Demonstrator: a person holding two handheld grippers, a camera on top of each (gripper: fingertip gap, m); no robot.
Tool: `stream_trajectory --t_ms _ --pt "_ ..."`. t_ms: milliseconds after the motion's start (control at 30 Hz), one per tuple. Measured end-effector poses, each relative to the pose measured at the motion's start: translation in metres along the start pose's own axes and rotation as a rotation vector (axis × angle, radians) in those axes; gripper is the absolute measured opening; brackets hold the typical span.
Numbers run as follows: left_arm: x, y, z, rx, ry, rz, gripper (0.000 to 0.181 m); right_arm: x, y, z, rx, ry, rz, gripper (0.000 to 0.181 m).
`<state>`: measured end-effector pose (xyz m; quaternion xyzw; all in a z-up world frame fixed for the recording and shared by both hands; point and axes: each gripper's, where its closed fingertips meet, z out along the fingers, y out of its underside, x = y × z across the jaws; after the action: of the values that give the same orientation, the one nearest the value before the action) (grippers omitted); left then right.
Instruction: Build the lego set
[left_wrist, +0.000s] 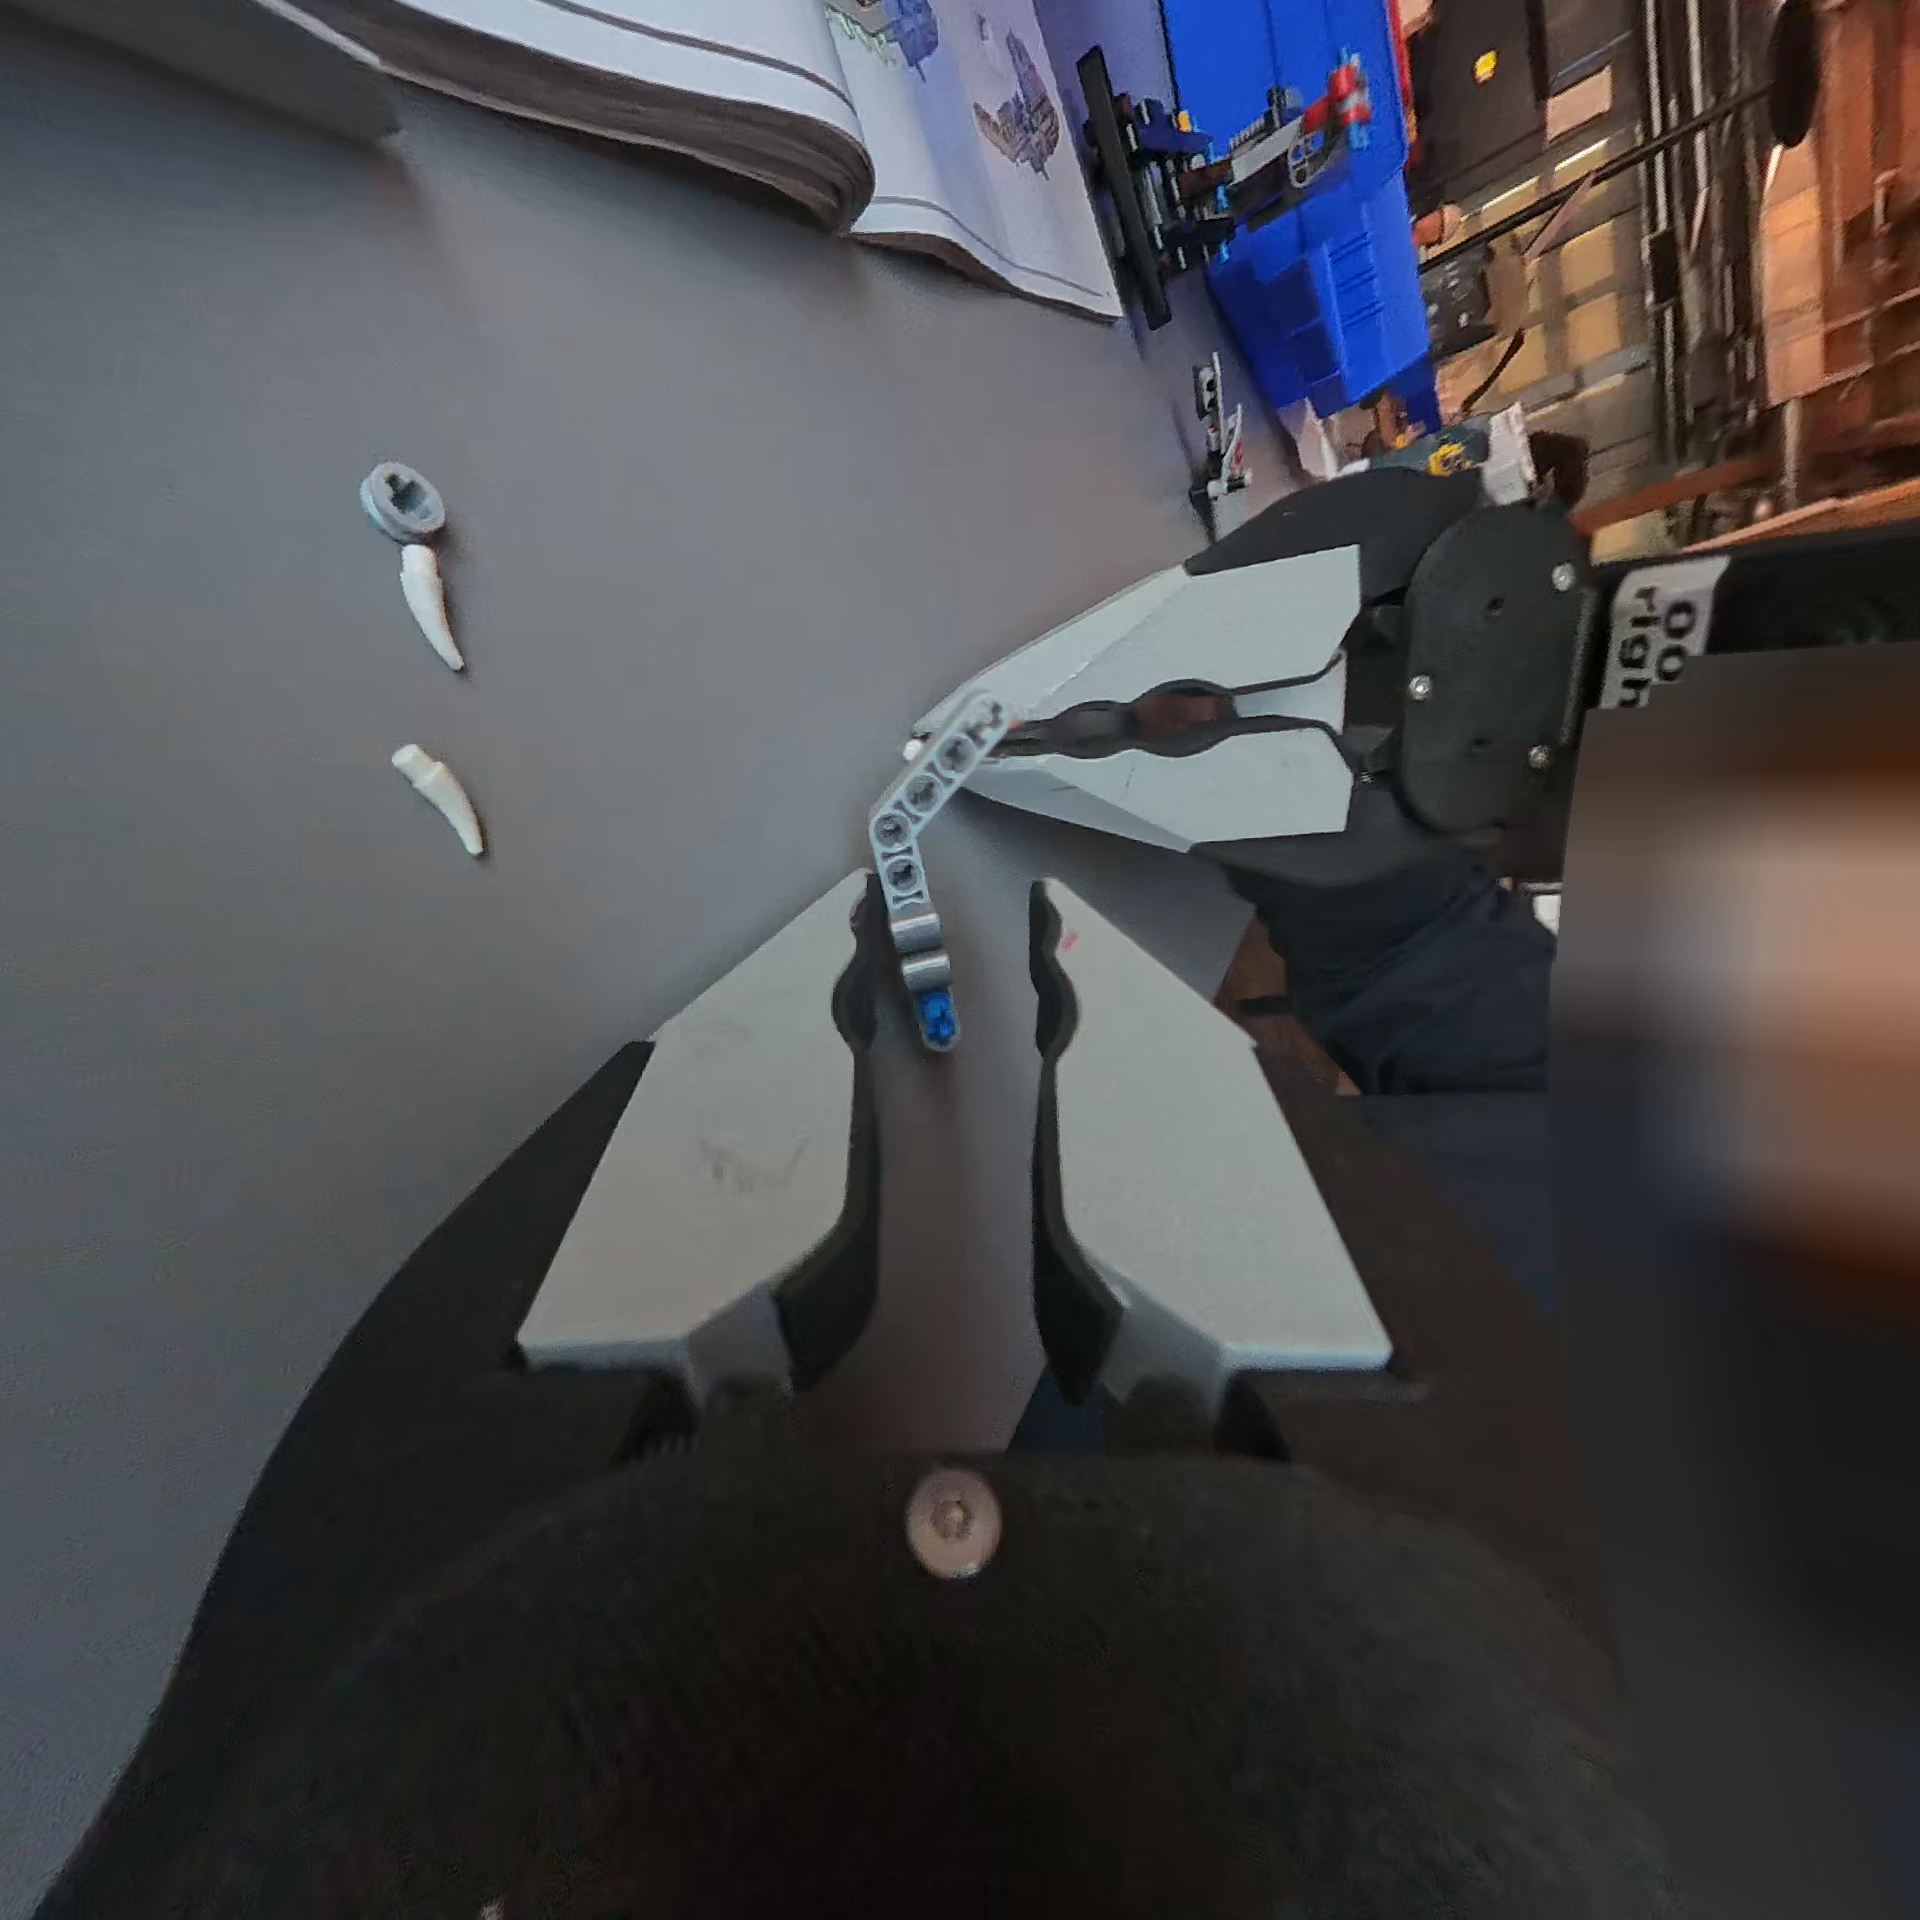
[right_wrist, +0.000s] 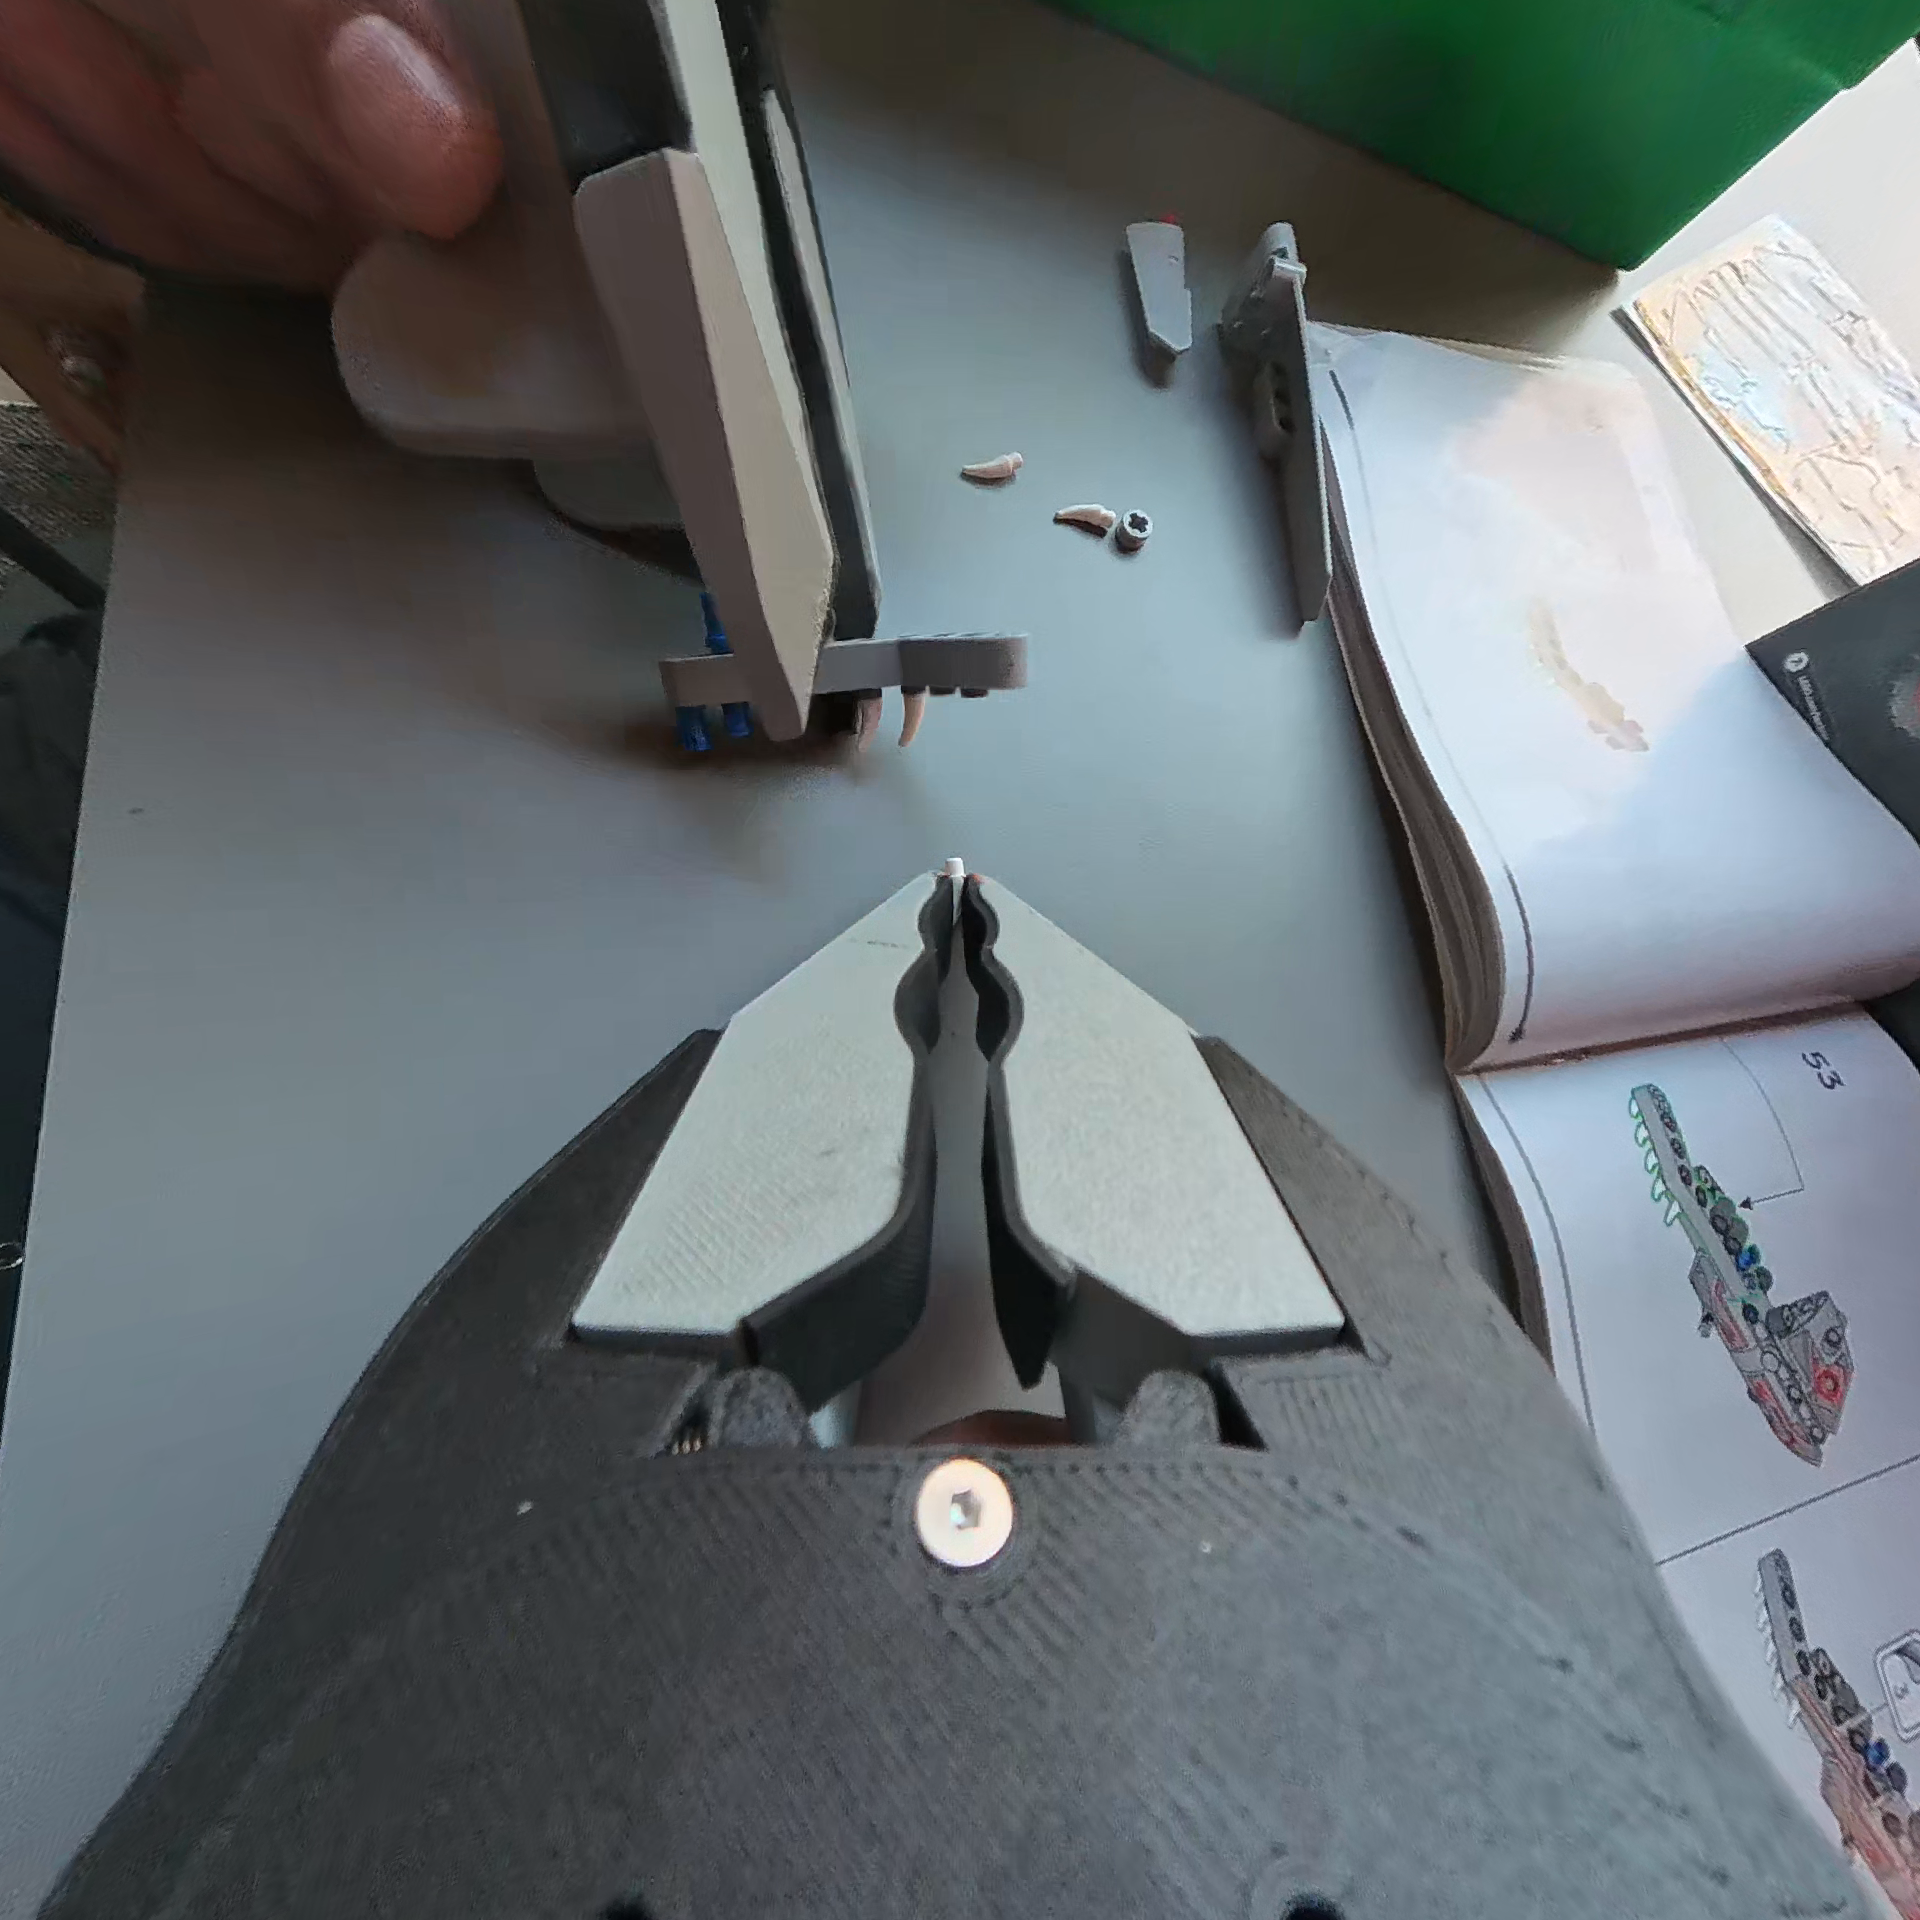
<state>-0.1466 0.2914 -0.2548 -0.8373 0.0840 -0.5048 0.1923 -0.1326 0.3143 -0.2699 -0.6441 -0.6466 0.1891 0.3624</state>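
A bent grey beam (left_wrist: 920, 800) with blue pins (left_wrist: 940, 1020) sits between the fingers of my left gripper (left_wrist: 951, 894). The fingers are apart; the beam lies against one pad and a gap shows on the other side. In the right wrist view the beam (right_wrist: 935, 660) crosses the left gripper (right_wrist: 821, 707), with a white tooth (right_wrist: 911, 722) hanging from it. My right gripper (right_wrist: 954, 883) is shut on a small white tooth (right_wrist: 954, 864). Its tips (left_wrist: 1013, 732) are at the beam's far end. Two loose teeth (left_wrist: 431, 608) (left_wrist: 447, 800) and a grey bush (left_wrist: 403, 499) lie on the grey table.
An open instruction book (right_wrist: 1558, 675) lies at the right. Two grey built parts (right_wrist: 1158, 301) (right_wrist: 1273, 395) lie beside it, and a green bin (right_wrist: 1455, 94) stands behind. A black and blue partial model (left_wrist: 1195, 177) and a blue bin (left_wrist: 1309, 260) stand past the book. A hand (right_wrist: 239, 135) holds the left gripper. Both grippers' tips are close together, under 4 cm apart. My left tips are roughly 9 cm from the grey bush (left_wrist: 403, 499). It is also in sight in the right wrist view (right_wrist: 1138, 518).
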Motion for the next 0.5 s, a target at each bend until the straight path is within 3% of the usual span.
stream_trajectory --t_ms 300,433,500 --pt "-0.024 -0.009 -0.026 0.003 -0.253 0.305 0.023 0.000 0.000 0.000 0.000 0.007 -0.012 0.000" --pt "-0.028 -0.018 -0.040 0.037 -0.281 0.298 0.052 -0.001 0.000 0.000 0.000 0.006 -0.015 0.000" --pt "-0.028 -0.024 -0.044 0.050 -0.277 0.312 0.054 -0.001 0.000 0.000 0.000 0.006 -0.018 0.000"
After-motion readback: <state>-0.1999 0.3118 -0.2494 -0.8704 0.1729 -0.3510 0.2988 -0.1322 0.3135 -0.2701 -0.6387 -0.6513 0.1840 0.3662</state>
